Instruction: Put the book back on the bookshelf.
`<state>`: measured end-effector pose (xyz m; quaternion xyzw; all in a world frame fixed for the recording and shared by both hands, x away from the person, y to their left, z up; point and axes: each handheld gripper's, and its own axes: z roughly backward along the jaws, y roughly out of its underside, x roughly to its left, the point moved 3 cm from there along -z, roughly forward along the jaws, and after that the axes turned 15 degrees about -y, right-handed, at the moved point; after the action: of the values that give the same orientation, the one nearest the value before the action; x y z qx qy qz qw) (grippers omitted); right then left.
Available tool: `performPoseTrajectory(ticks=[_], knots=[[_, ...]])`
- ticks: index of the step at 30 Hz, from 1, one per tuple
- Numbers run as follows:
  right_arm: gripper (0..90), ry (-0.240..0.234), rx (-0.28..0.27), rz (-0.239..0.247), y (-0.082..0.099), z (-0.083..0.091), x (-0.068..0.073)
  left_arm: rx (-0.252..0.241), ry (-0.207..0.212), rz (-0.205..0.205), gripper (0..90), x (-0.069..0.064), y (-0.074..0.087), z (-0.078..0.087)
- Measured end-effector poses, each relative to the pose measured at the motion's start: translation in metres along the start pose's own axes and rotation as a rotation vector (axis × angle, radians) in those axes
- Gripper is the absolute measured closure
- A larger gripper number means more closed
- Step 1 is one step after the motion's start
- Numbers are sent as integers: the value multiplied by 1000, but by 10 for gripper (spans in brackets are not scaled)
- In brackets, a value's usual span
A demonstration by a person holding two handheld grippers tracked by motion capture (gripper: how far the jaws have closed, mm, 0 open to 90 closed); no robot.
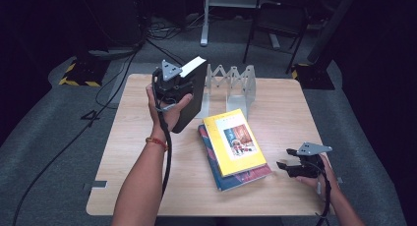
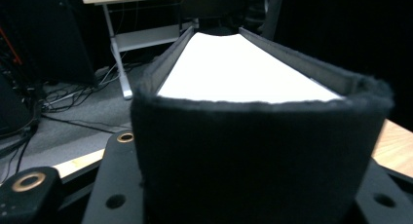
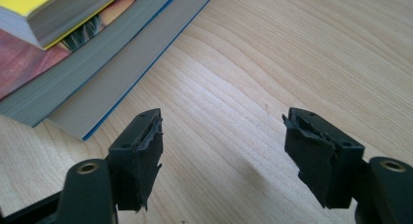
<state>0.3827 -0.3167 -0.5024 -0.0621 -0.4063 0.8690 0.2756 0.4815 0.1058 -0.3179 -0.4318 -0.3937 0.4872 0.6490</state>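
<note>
My left gripper (image 1: pixel 179 91) is shut on a thick black book (image 1: pixel 193 93), held upright above the table's back left part. In the left gripper view the book's dark spine (image 2: pixel 253 151) sits between the jaws and its white page edge (image 2: pixel 238 68) faces up. A yellow book (image 1: pixel 233 140) lies on top of a blue-edged book (image 1: pixel 246 178) in the middle of the table. My right gripper (image 1: pixel 285 158) rests low at the front right, open, with bare wood between its jaws (image 3: pixel 224 151). The stack of books (image 3: pixel 73 78) lies just ahead to its left.
A grey folding metal book rack (image 1: pixel 236 81) stands at the back of the wooden table (image 1: pixel 285 113), right beside the held black book. Cables, a chair and stand legs are on the dark floor beyond the table.
</note>
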Motion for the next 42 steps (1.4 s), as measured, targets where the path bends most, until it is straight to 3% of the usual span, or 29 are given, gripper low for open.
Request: performPoseTrajectory(ticks=[6,13,19,23,25,28,32,37,42], knots=[[308,5,16,7,1,-2,0,4,-43,-44,522,-4,4,-22],[308,4,16,13,2,-2,-1,-10,-39,-6,521,1,16,-37],[308,4,15,18,2,-2,0,2,-48,-22,521,-5,32,-45],[311,4,15,18,1,-2,0,19,-48,-6,519,-5,44,-50],[311,2,11,16,1,-1,0,5,-50,25,518,-4,49,-49],[311,2,9,16,1,-1,-1,1,-35,9,515,-4,52,-47],[314,4,20,9,2,-3,-1,10,-58,11,498,-1,58,-37],[314,6,25,12,2,-4,0,14,-23,40,493,7,69,-29],[314,2,29,16,2,-4,1,20,-8,28,484,9,73,-23]])
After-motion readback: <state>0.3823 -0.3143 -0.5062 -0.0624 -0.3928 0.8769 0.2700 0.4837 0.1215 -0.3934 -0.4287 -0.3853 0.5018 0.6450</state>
